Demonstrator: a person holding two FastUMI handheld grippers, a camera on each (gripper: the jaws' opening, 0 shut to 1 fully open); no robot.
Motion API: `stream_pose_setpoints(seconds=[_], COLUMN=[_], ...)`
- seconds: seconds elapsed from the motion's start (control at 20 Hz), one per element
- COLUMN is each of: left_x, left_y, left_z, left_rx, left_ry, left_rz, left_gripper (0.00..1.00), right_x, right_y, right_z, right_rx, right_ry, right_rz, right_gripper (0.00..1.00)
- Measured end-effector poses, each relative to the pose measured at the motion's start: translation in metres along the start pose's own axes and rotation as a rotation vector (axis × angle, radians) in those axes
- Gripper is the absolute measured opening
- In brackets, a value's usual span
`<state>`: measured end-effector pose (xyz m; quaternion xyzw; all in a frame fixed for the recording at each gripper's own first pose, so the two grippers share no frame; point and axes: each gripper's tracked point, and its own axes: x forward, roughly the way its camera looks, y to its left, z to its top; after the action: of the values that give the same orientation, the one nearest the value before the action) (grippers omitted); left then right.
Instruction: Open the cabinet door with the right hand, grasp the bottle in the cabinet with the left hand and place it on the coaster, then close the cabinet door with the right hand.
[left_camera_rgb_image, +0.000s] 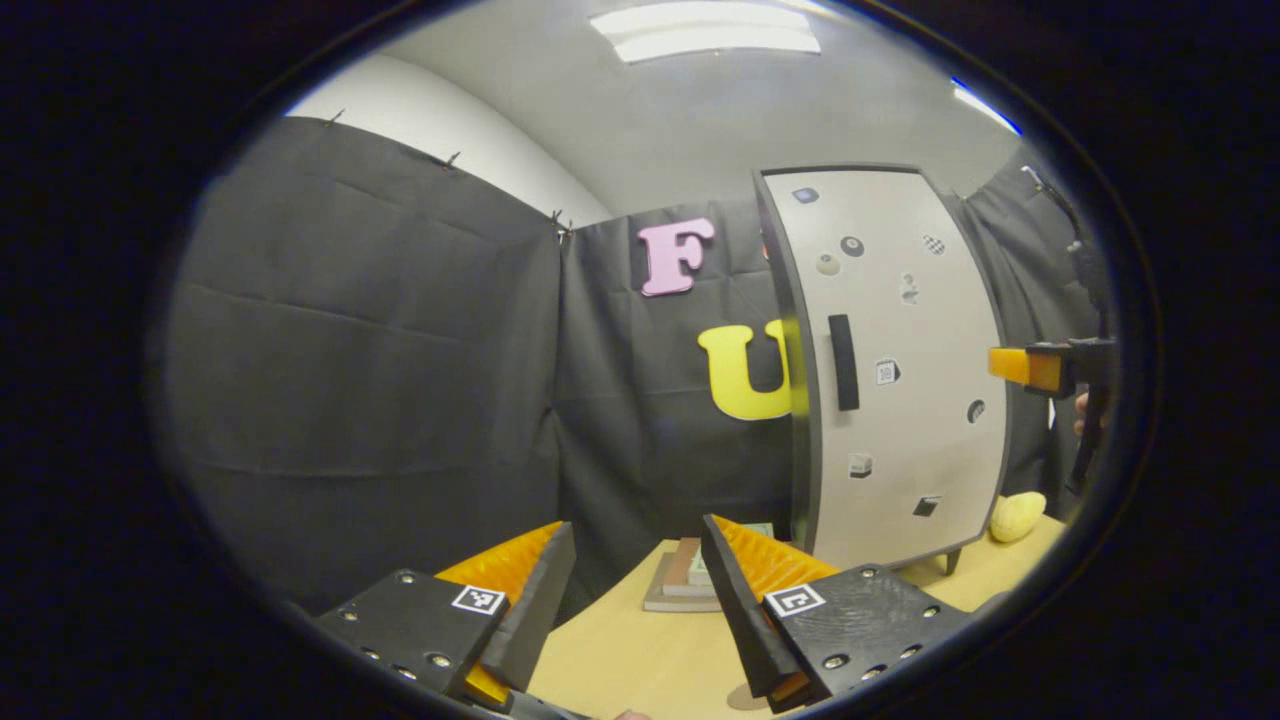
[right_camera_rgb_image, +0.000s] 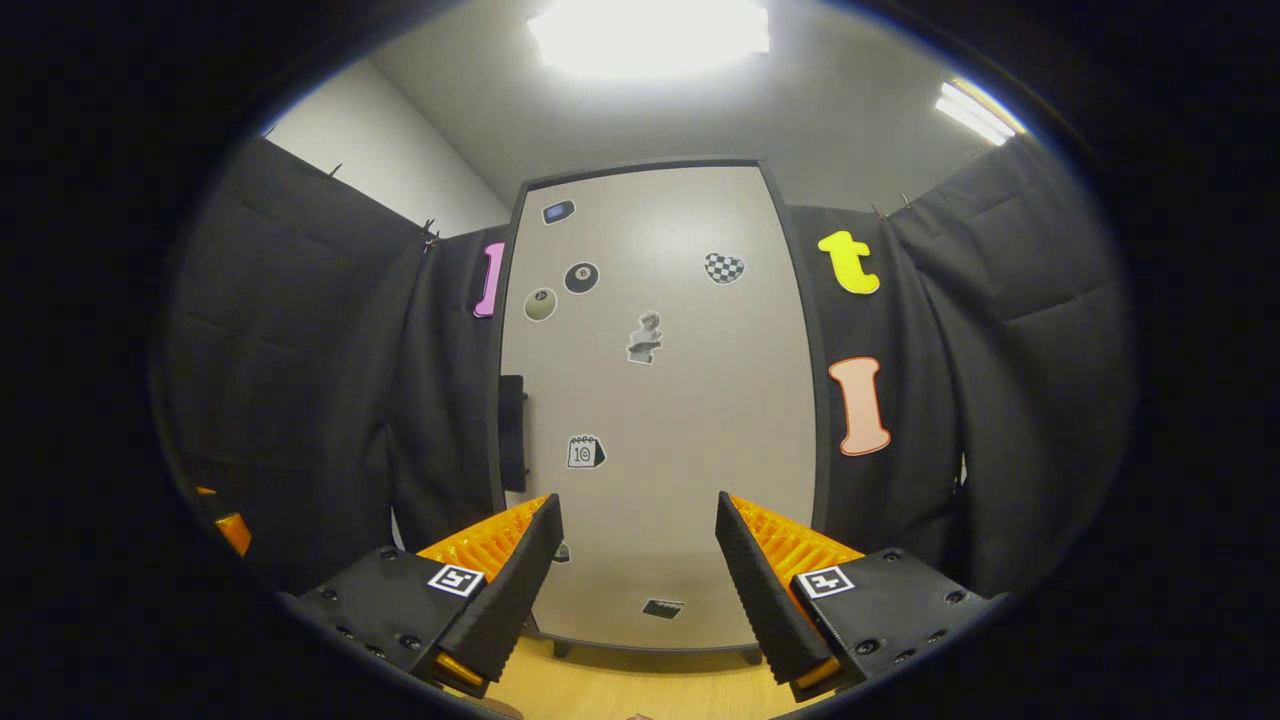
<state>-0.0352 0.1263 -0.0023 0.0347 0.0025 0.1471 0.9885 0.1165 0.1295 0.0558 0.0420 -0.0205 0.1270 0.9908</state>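
Both grippers, left (left_camera_rgb_image: 637, 600) and right (right_camera_rgb_image: 637, 590), gape empty. We steer the right one to the black bar handle (right_camera_rgb_image: 512, 432) on the closed grey cabinet door's (right_camera_rgb_image: 680, 400) left edge.

Recording booth: black cloth walls (left_camera_rgb_image: 380, 350), ceiling light panel (right_camera_rgb_image: 650, 35), stickered cabinet (right_camera_rgb_image: 655, 400).

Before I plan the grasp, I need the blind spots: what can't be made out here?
- Bottle: hidden behind the shut cabinet door in the right gripper view.
- Coaster: a flat stack is partly behind the left gripper; unclear which piece it is.
- Door stickers: too small to identify in the left gripper view.
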Motion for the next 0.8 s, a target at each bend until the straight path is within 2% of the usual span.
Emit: stream_pose_setpoints(seconds=[0.1, 0.45, 0.5, 0.55, 0.8], left_x=[-0.002, -0.011, -0.013, -0.015, -0.021], left_y=[0.011, 0.053, 0.059, 0.067, 0.095], left_z=[-0.002, -0.011, -0.012, -0.014, -0.016], left_rx=[-0.002, 0.002, 0.001, -0.002, -0.004], left_ry=[0.005, 0.022, 0.026, 0.029, 0.034], left_rz=[0.023, 0.103, 0.115, 0.129, 0.184], left_gripper=[0.79, 0.76, 0.79, 0.76, 0.76], right_x=[0.013, 0.050, 0.055, 0.060, 0.088], right_y=[0.013, 0.056, 0.061, 0.066, 0.087], right_z=[0.004, 0.008, 0.010, 0.011, 0.018], right_rx=[0.001, 0.003, 0.005, 0.005, -0.005], right_ry=[-0.005, 0.000, -0.003, -0.005, -0.013], right_rz=[0.020, 0.070, 0.074, 0.075, 0.081], right_gripper=[0.97, 0.98, 0.97, 0.97, 0.98])
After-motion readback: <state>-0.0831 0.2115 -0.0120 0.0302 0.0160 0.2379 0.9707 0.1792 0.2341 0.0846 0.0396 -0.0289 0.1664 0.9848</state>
